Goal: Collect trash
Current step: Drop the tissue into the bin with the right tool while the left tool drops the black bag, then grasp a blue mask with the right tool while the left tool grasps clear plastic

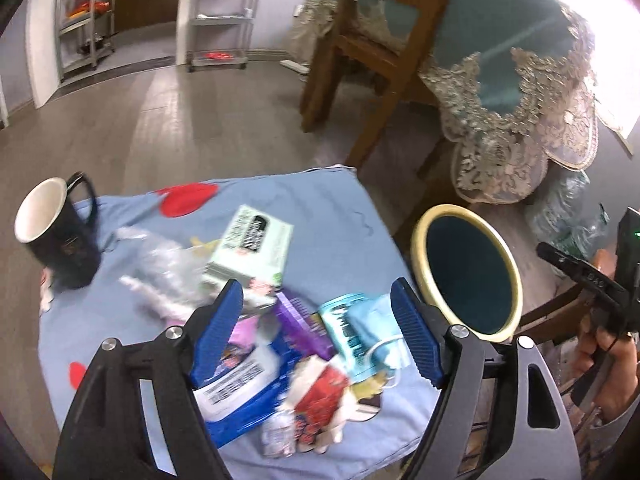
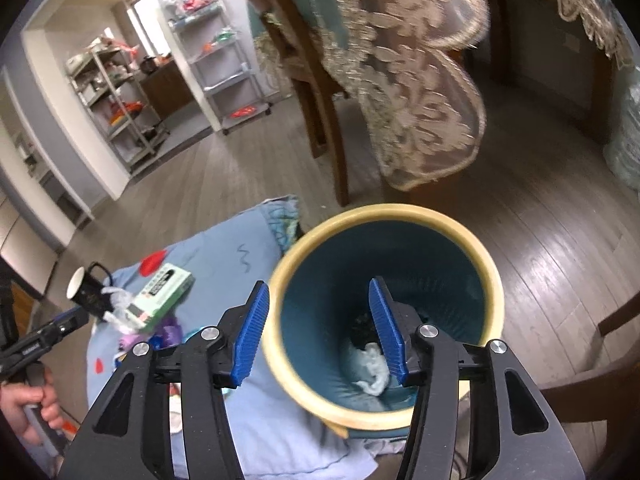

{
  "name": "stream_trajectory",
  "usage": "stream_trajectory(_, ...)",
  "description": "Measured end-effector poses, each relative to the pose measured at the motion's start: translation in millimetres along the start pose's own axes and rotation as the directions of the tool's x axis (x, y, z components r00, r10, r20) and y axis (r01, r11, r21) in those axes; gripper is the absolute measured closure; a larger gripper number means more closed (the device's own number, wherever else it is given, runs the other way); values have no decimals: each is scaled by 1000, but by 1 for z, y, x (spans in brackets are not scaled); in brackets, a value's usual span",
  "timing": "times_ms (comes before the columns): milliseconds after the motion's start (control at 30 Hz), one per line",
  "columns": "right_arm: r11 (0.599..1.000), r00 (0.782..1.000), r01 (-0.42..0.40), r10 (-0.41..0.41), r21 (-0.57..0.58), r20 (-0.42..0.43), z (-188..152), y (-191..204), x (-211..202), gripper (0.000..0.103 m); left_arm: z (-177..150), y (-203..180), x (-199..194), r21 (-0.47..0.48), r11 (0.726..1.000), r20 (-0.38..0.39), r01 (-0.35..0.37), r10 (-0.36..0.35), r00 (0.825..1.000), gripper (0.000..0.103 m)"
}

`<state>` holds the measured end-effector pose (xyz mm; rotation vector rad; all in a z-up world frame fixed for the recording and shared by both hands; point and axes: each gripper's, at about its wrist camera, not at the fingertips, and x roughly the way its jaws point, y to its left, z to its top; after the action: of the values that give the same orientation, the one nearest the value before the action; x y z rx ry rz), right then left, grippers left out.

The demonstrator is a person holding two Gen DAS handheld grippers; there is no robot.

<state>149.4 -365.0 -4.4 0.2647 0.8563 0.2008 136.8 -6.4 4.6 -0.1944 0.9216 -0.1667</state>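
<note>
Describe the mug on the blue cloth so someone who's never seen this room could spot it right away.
Start at the low table under the light blue cloth. The mug stands on the corner farthest from the yellow-rimmed bin. It is black outside, white inside, with a handle, the only upright piece of crockery beside flat packets and wrappers.

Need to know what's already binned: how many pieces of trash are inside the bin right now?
2 that I can make out: a white crumpled tissue at the bottom of the bin, and a dark item just behind it. The right hand-held gripper may hide more.
</note>
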Motion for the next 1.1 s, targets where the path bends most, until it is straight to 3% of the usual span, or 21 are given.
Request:
stream_trajectory(233,995,997,-72,71,-62,-14,-3,30,-4,48,-16,19,-2,-5,999,-24,-46,45,999,28)
stream_trajectory(467,991,990,-109,102,-81,-95,-14,45,20,47,-24,46,3,-36,993,-46,-112,110,993,28)
stream_trajectory(767,978,976,-177,160,-111,-149,-20,82,39,47,-29,78,17,-107,986,-95,-131,121,988,28)
stream_trajectory(900,968,964,-204,173,-145,-200,-29,103,54,47,-32,95,18,-182,975,-97,-125,108,989,29)
stream_trajectory(1100,958,943,-216,155,-188,-294,-46,125,86,48,-33,105,14,-221,968,-84,-117,101,991,29)
